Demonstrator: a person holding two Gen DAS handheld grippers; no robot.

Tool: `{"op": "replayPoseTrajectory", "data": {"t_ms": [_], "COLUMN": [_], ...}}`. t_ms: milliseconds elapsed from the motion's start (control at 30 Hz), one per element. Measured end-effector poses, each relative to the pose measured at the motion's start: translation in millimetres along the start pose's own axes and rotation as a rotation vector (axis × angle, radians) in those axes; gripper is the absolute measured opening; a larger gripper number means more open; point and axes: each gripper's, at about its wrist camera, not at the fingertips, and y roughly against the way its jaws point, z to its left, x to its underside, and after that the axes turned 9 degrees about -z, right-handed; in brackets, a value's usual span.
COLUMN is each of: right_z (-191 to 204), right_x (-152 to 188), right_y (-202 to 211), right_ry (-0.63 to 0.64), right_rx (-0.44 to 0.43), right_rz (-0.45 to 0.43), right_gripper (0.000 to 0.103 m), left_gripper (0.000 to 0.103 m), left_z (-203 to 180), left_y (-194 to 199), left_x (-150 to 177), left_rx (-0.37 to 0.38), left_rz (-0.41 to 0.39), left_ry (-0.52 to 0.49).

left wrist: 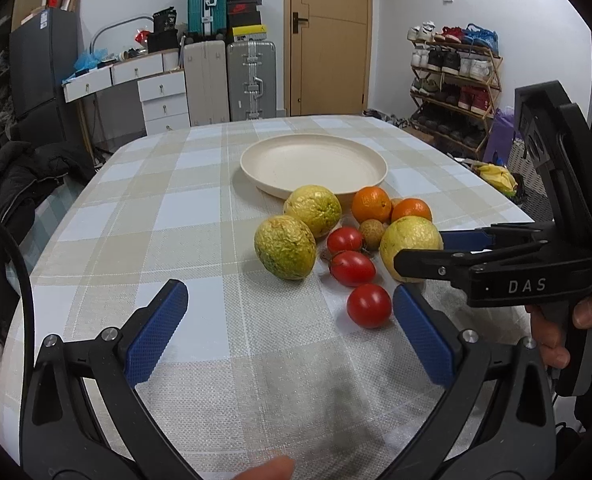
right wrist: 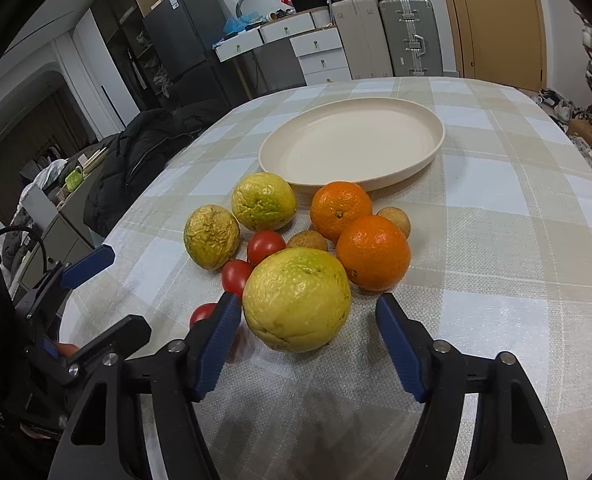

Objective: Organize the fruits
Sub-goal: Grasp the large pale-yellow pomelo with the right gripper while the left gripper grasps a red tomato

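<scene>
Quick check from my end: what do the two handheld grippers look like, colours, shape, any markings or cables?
Both match: black plastic frames with triangular cut-outs and silver bolts, each with two fingers faced in textured blue pads. The right gripper, seen side-on, has a pistol-style handle and white "DAS" lettering. A black cable curves beside the left gripper. No sleeves are visible.

Your way to the plate (right wrist: 415,168) is blocked by clustered fruit (right wrist: 335,232); bare cloth (right wrist: 515,280) lies right.

Between the blue-padded black right tongs (right wrist: 307,320) sits a yellow-green fruit (right wrist: 296,300); beyond it lie two oranges (right wrist: 371,252), red tomatoes (right wrist: 264,245), a cream plate (right wrist: 351,148), on a beige-and-white checked cloth (right wrist: 495,240).
</scene>
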Motion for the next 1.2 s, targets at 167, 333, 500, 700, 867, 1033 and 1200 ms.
{"op": "replayPoseTrajectory", "data": {"t_ms": [167,333,500,700,867,1033,1200], "right_z": [3,2,-2,-8,-7,-8,-8], "right_x": [3,6,11,12,12,12,13], "right_y": [0,17,30,34,34,35,35], "right_ry": [0.007,0.005,0.001,-0.022,-0.016,-0.024,-0.022], "right_rx": [-0.028,-0.038,-0.040,-0.043,-0.043,-0.044,-0.047], "right_rz": [0.005,-0.056,-0.088,-0.090,-0.091,-0.092,-0.092], "right_gripper": [0.056,0.056,0.056,0.056,0.056,0.056,0.056], "left_gripper": [0.102,0.099,0.081,0.065,0.045,0.028,0.028], "left_z": [-7,-21,-30,-34,-41,-46,-44], "left_y": [-8,-16,-34,-43,-50,-53,-50], "left_x": [1,3,5,5,6,7,5], "left_rx": [0.048,0.098,0.128,0.168,0.218,0.235,0.252], "left_rz": [0.042,0.095,0.178,0.209,0.241,0.254,0.242], "left_ry": [-0.021,-0.090,-0.129,-0.125,-0.127,-0.133,-0.110]}}
